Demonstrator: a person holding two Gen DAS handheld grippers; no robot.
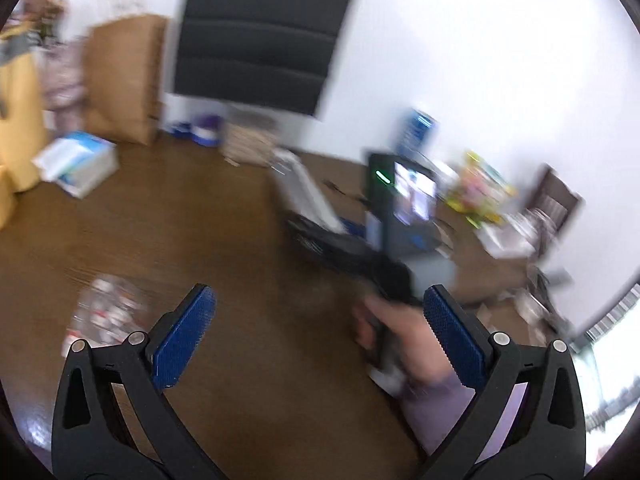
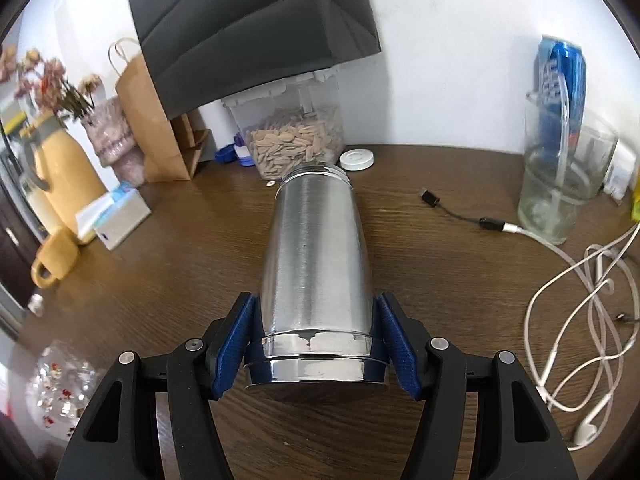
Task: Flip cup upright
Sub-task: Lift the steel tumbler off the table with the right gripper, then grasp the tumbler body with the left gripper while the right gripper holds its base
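In the right wrist view a tall stainless steel cup (image 2: 314, 260) lies on its side on the brown wooden table (image 2: 420, 272), its base toward the camera and its open mouth pointing away. My right gripper (image 2: 316, 344) is shut on the cup near its base, a blue pad pressed on each side. In the blurred left wrist view my left gripper (image 1: 318, 328) is open and empty above the table. A hand holding the other gripper (image 1: 404, 344) shows to its right. The cup is not visible there.
A box of seeds (image 2: 296, 140), a white lid (image 2: 357, 159), a glass jar (image 2: 560, 184), a blue can (image 2: 560, 80), white cables (image 2: 580, 312), a yellow mug (image 2: 56, 260), a tissue box (image 2: 116, 216) and a paper bag (image 2: 148, 112) stand around. A patterned glass dish (image 2: 60, 392) sits front left.
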